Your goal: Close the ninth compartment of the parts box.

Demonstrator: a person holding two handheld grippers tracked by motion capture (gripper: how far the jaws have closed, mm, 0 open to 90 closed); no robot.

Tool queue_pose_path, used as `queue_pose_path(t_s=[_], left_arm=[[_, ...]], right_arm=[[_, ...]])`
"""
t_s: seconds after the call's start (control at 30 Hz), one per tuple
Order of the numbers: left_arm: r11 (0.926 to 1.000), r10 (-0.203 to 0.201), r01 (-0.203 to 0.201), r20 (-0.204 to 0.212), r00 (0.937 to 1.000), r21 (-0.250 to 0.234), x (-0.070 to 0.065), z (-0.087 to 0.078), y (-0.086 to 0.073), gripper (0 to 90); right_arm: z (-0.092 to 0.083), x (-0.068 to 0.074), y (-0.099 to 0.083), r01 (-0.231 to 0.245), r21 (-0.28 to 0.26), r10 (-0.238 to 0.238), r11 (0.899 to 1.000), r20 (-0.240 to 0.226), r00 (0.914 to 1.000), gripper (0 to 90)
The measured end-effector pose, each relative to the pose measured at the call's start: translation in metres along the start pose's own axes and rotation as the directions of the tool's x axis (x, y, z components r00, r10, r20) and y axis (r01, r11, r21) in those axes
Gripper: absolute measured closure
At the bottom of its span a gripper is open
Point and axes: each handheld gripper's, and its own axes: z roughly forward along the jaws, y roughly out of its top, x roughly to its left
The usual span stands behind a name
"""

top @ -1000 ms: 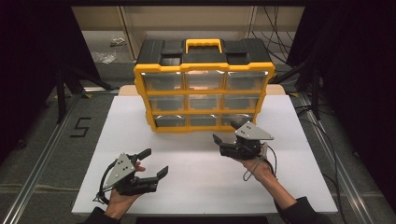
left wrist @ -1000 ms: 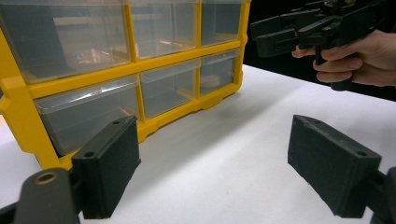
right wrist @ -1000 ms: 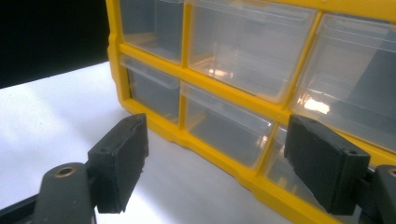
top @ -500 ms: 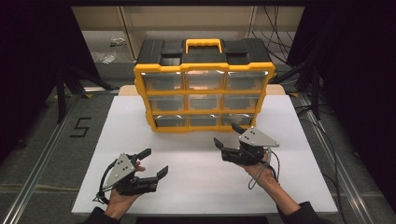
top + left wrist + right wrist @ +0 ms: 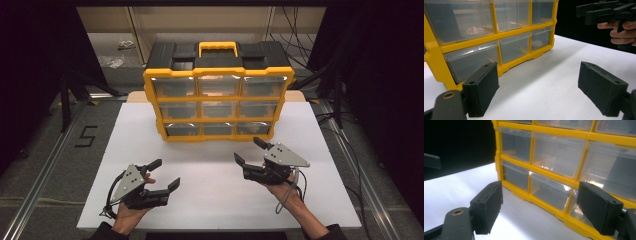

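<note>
A yellow organiser case (image 5: 218, 102) with clear drawers, a black lid and a yellow handle stands upright at the back of the white table (image 5: 210, 195). My left gripper (image 5: 165, 175) rests low at the front left, open and empty, its jaws aimed toward the case (image 5: 494, 37). My right gripper (image 5: 250, 150) is held at the front right, open with nothing between its jaws, a short way in front of the case's bottom right drawers (image 5: 564, 170). The right gripper (image 5: 606, 12) and its hand appear at the top right of the left gripper view.
The white table ends near my hands at the front. Grey floor with metal rails (image 5: 45, 170) runs on both sides. Black stands and cables (image 5: 340, 120) sit to the right, and a "5" mark (image 5: 86, 136) lies on the floor at left.
My right gripper has drifted slightly right and toward the front, staying open. The left gripper has not moved.
</note>
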Motion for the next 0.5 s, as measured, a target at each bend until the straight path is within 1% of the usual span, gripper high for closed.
queue_pose_path(t_s=[0.2, 0.5], left_arm=[[1.0000, 0.001, -0.001, 0.000, 1.0000, 0.001, 0.000, 0.000, 0.000, 16.3], [1.0000, -0.001, 0.001, -0.003, 1.0000, 0.000, 0.000, 0.000, 0.000, 16.2]], right_arm=[[-0.005, 0.003, -0.003, -0.002, -0.002, 0.002, 1.000, -0.007, 1.0000, 21.8], [-0.012, 0.001, -0.005, -0.008, -0.003, 0.008, 1.000, -0.008, 0.9999, 20.5]])
